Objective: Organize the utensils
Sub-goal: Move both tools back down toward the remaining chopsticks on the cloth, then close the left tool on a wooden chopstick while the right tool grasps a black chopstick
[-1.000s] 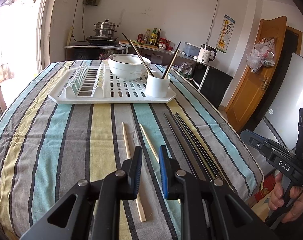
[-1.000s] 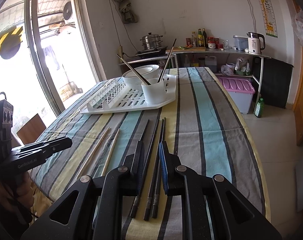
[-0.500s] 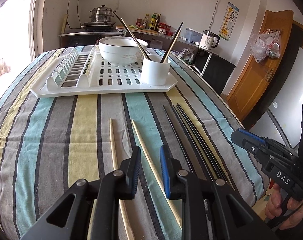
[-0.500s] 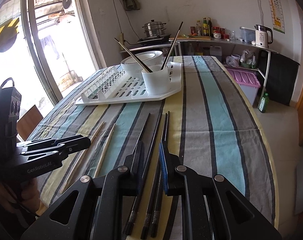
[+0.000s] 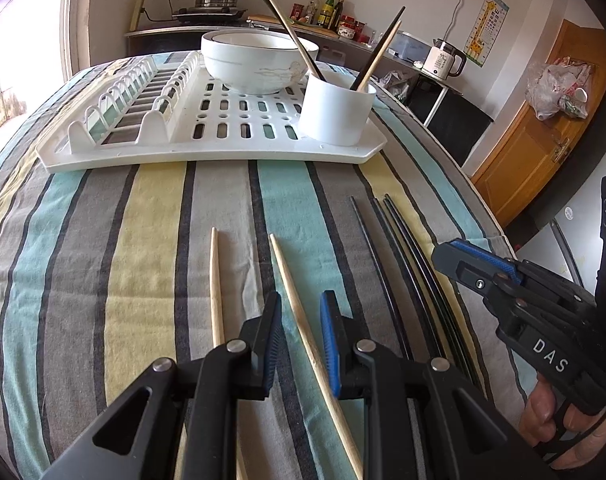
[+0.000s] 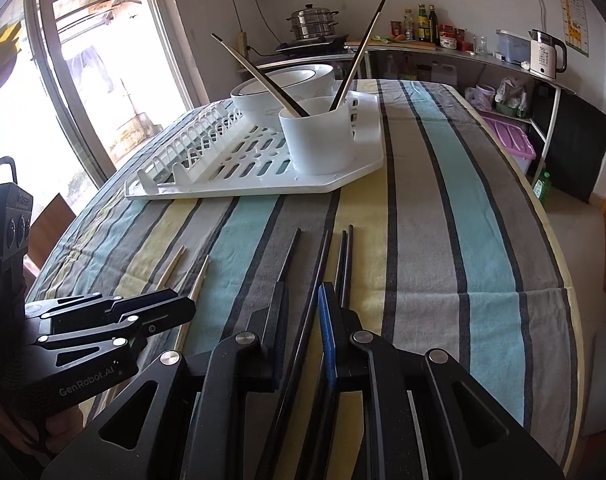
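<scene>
Both grippers have come forward and down toward the loose chopsticks since the earlier frames, so the striped tablecloth [image 5: 151, 240] fills more of each view. In the left wrist view the left gripper [image 5: 301, 344] hangs with its jaws narrowly parted astride one wooden chopstick [image 5: 303, 320], the pads not visibly pressing it; a second wooden chopstick [image 5: 216, 280] lies just beside, to the left. In the right wrist view the right gripper [image 6: 301, 336] is likewise slightly open over one of the black chopsticks [image 6: 319, 272], and I cannot see it clamped. As for progress, the white utensil cup [image 5: 337, 110] on the dish rack [image 5: 223, 148] already holds a few chopsticks, some black and some wooden, leaning in two directions, next to the stacked bowls [image 5: 259, 62]. What is left, by my reading, is two wooden and about four black ones on the cloth, so the job looks well under half done, with both picks not yet made.
</scene>
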Action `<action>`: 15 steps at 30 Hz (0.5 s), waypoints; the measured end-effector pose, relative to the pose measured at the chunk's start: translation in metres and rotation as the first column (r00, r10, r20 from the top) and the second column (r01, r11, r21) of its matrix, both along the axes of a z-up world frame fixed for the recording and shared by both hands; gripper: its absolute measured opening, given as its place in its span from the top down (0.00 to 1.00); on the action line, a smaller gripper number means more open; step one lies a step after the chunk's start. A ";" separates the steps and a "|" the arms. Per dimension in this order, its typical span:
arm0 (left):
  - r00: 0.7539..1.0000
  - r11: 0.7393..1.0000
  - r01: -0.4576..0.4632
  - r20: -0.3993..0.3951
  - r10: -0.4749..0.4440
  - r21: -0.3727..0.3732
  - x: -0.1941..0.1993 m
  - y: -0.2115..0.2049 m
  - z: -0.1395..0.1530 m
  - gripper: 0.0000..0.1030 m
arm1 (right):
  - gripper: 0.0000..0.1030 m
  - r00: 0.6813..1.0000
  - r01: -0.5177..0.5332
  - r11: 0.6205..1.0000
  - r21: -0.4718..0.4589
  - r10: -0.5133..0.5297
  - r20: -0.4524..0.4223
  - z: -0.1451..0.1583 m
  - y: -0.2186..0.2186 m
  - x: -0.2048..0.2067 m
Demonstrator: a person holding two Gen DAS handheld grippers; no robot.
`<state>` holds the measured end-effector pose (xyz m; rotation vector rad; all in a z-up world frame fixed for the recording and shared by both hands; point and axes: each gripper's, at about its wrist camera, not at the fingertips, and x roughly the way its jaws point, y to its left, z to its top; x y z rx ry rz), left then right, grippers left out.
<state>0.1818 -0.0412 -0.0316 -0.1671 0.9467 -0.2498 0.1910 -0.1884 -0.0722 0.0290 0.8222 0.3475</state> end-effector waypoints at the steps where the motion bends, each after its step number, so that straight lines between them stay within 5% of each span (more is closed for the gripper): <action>1: 1.000 1.000 -0.001 -0.003 0.001 0.002 0.002 0.000 -0.001 0.80 | 0.85 1.000 -0.003 1.000 -0.003 0.003 -0.006 -0.001 0.002 0.003; 15: 1.000 1.000 -0.006 0.001 0.006 0.007 0.015 0.000 -0.003 0.80 | 0.85 0.997 0.004 0.998 -0.059 -0.008 -0.076 -0.018 0.012 0.040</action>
